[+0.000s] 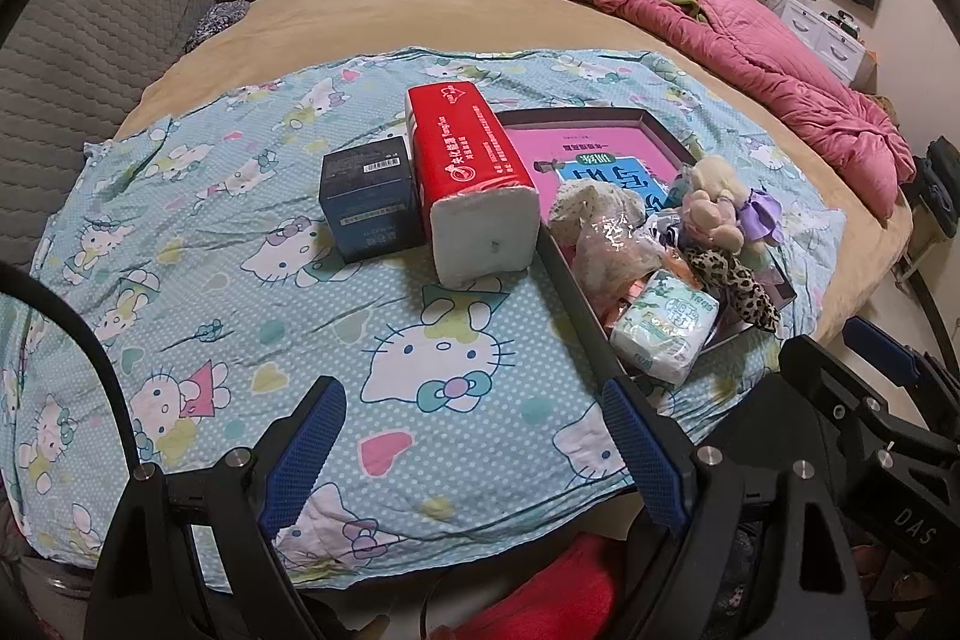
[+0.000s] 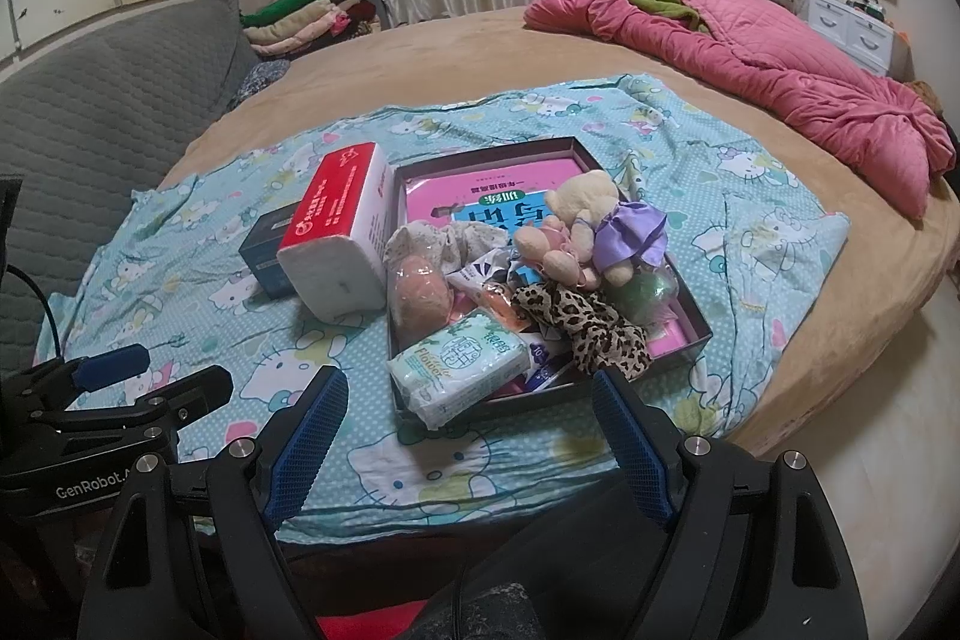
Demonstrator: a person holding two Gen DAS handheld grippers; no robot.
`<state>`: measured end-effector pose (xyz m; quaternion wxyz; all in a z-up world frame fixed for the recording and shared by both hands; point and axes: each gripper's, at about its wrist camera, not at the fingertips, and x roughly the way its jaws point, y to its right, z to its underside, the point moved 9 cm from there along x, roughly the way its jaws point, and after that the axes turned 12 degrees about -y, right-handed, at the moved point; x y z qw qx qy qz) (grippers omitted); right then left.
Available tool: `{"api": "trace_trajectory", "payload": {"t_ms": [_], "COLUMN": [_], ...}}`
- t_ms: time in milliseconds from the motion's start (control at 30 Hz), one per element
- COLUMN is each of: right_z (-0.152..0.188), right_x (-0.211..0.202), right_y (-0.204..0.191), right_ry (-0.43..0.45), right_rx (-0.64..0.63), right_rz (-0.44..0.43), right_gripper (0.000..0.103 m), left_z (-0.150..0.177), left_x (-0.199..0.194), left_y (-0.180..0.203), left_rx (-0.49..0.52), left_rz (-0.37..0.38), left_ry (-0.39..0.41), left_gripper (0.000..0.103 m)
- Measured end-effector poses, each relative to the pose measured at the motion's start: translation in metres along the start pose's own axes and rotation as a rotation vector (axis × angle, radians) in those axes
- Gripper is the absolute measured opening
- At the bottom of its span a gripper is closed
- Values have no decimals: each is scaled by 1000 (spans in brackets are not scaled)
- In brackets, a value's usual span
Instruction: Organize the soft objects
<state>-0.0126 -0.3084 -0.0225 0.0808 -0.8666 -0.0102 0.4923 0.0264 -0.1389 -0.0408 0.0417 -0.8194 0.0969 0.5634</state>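
A shallow dark tray point(image 2: 480, 151) lies on the bed with a pink book in it. Piled on its near half are a cream plush doll in a purple dress point(image 2: 588, 214), a leopard-print scrunchie point(image 2: 576, 316), a bagged peach-coloured soft thing point(image 2: 417, 298) and a small green-and-white tissue pack point(image 2: 456, 364) that hangs over the front rim. A red tissue pack point(image 1: 474, 160) and a dark blue box point(image 1: 369, 196) stand left of the tray. My left gripper point(image 1: 471, 391) hovers open over the sheet, short of the red pack. My right gripper point(image 2: 468, 379) is open just before the small tissue pack. Neither holds anything.
A light blue cartoon-cat sheet point(image 1: 240, 292) covers the near part of the tan round bed point(image 2: 420, 58). A crumpled pink quilt point(image 2: 780, 70) lies at the far right. A grey padded cushion point(image 2: 90, 100) and stacked folded clothes point(image 2: 306, 16) are at the left. The bed edge drops off on the right.
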Motion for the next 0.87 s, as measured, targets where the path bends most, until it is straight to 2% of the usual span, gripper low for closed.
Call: {"api": "trace_trajectory", "payload": {"t_ms": [633,867], "right_z": [-1,-1], "right_x": [-1,4], "right_y": [2,5], "right_ry": [2,-8], "right_rx": [6,23], "right_rz": [2,-12], "right_gripper": [85,85], "left_z": [3,5], "left_x": [4,14], "left_y": [-1,-3], "left_rx": [-3,-18], "left_rz": [-2,18], "left_ry": [-10,-23], "left_gripper": [87,87]}}
